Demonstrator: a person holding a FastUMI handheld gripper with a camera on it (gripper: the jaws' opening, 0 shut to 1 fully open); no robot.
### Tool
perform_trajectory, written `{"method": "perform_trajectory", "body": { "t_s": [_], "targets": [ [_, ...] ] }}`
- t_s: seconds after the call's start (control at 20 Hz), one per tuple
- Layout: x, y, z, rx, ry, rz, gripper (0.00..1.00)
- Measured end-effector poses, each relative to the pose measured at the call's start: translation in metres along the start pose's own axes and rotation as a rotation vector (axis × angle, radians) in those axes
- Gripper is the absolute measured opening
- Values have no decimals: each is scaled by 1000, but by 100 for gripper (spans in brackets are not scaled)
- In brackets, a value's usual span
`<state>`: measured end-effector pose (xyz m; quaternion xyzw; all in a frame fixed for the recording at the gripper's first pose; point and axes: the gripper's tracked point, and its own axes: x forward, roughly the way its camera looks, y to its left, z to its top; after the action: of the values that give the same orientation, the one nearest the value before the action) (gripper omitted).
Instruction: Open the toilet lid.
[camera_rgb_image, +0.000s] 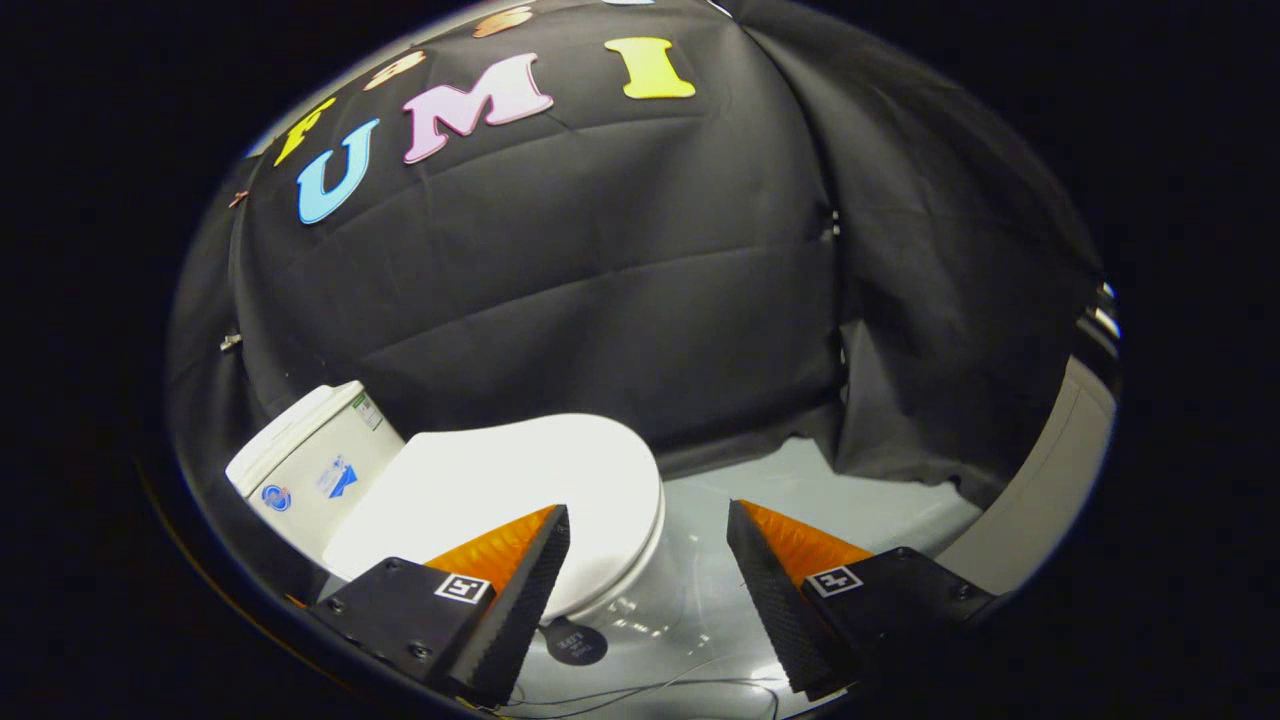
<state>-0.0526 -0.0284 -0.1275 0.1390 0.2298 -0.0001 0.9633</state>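
Note:
A white toilet stands ahead and to the left of my fingers, with its lid (520, 480) lying flat and closed over the bowl. Its white tank (310, 460) with small stickers rises behind the lid, against the black cloth wall. My gripper (648, 518) is open, with a wide gap and nothing between the fingers. The left finger (520, 580) overlaps the front part of the lid in view; whether it touches is unclear. The right finger (775, 590) hangs over the grey floor, clear of the toilet.
Glossy grey floor (850, 500) spreads to the right of the toilet up to the black cloth wall. A round dark tag (577, 640) and thin cables (680, 690) lie on the floor below the bowl. A pale panel (1040, 480) borders the far right.

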Motion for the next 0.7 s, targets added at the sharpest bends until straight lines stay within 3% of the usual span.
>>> {"method": "perform_trajectory", "body": {
  "t_s": [0.2,0.25,0.3,0.65,0.7],
  "targets": [
    [6,4,-43,138,152,12,96],
    [6,3,-53,171,182,18,88],
    [5,3,-63,208,208,29,87],
    [1,18,-104,408,373,79,87],
    [1,20,-104,435,381,80,73]
  ]
}}
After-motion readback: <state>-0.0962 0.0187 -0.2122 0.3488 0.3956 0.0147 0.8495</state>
